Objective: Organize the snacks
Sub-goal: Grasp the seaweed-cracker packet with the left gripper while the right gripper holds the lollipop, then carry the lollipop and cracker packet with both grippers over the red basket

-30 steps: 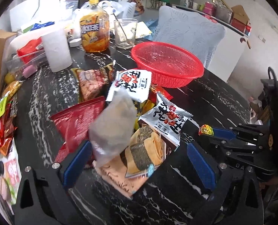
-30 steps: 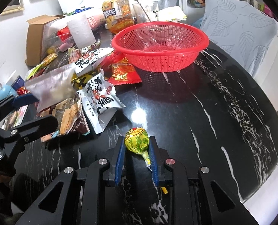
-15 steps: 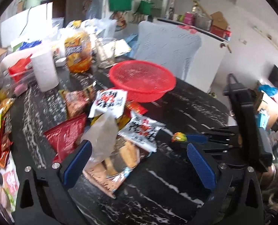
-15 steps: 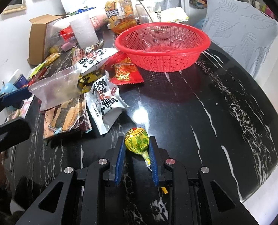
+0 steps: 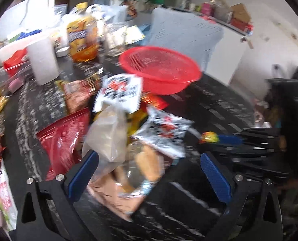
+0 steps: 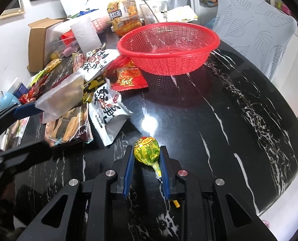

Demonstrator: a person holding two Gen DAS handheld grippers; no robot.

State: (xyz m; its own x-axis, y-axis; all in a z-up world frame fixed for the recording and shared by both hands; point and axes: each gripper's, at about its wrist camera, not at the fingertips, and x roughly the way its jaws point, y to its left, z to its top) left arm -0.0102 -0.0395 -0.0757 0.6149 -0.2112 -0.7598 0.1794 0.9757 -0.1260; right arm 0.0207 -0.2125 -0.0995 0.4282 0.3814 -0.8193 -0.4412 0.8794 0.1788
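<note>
The light, rigid lollipop (image 6: 147, 150) is clamped at its head by the right gripper (image 6: 146, 158); the left gripper's (image 5: 147, 172) jaws are apart, basket (image 6: 129, 48) at twelve o'clock.

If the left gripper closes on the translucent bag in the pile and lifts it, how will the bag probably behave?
The translucent bag looks like thin, crumpled film, so it will probably flop and sag. It seems nearly empty, so likely light. It leans on the snack pile, so neighbouring packets may shift.
</note>
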